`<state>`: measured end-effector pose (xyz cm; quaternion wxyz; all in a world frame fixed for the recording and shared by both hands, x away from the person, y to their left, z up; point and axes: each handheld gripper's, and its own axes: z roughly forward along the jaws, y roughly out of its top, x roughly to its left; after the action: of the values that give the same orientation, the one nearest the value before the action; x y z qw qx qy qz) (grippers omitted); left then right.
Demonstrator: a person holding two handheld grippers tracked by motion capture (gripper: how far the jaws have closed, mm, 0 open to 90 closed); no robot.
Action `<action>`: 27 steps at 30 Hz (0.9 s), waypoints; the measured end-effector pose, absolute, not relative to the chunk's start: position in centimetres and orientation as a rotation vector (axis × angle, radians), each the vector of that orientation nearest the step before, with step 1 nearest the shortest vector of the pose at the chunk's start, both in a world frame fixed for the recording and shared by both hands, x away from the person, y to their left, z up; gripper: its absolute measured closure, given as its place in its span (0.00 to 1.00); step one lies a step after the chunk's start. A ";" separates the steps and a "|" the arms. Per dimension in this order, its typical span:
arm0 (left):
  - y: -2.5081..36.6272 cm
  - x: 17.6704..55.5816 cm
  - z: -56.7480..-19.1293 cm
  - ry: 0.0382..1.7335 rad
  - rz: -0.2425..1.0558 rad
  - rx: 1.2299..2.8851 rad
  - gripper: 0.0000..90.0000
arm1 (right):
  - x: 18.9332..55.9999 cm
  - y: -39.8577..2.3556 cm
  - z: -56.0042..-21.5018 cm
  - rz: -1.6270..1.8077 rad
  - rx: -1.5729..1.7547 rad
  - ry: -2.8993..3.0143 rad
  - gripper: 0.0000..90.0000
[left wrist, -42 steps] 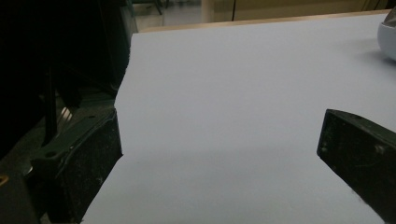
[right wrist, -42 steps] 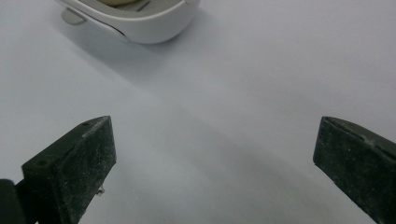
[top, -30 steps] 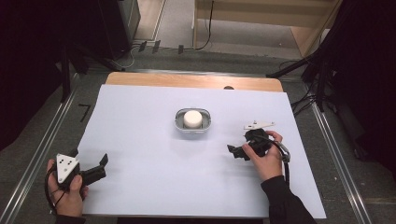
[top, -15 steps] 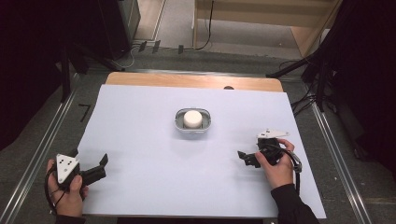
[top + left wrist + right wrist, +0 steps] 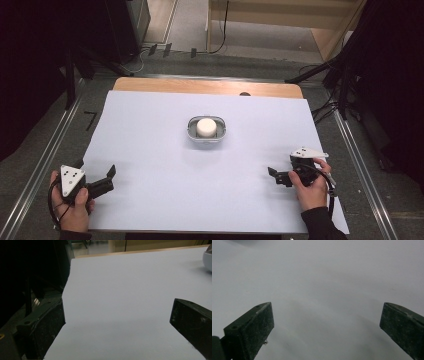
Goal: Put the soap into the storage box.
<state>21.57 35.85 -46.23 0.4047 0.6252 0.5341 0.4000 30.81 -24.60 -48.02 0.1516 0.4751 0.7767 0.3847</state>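
My left tool (image 5: 111, 174): jaws wide apart, empty, near table (image 5: 150, 200) corner.
My right tool (image 5: 271, 172): spread, empty, well apart from white cylinder (image 5: 206, 127) in tray (image 5: 191, 133).

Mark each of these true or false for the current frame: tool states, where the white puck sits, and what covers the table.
1. The white puck sits inside the small grey tray. True.
2. The right tool is shut on the puck. False: its jaws stand wide apart over bare sheet, well away from the tray.
3. The left tool is open and holds nothing. True.
4. The tray lies at the near left corner of the table. False: it lies near the middle of the white sheet.
5. A white sheet covers most of the tabletop, with a wooden strip bare at the far edge. True.
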 end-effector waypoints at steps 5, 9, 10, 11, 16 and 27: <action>35.9 21.6 -46.2 1.347 1.010 1.578 0.00 | 30.1 -25.4 -48.1 1.107 1.368 2.212 0.00; 35.9 21.6 -46.2 1.347 1.009 1.578 0.00 | 29.4 -26.5 -48.3 1.125 1.378 2.190 0.00; 35.9 21.6 -46.2 1.347 1.010 1.577 0.00 | 29.1 -27.1 -48.4 1.124 1.383 2.178 0.00; 35.9 21.6 -46.2 1.346 1.010 1.578 0.00 | 29.1 -27.1 -48.4 1.124 1.383 2.178 0.00; 35.9 21.5 -46.2 1.345 1.010 1.577 0.00 | 28.2 -28.6 -48.6 1.134 1.402 2.157 0.00; 36.0 21.5 -46.2 1.345 1.007 1.575 0.00 | 26.6 -32.6 -48.7 1.140 1.457 2.079 0.00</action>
<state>21.49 35.96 -46.20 0.4073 0.6245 0.5334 0.3995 26.57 -32.64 -48.67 0.1784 0.5153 0.7350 0.4030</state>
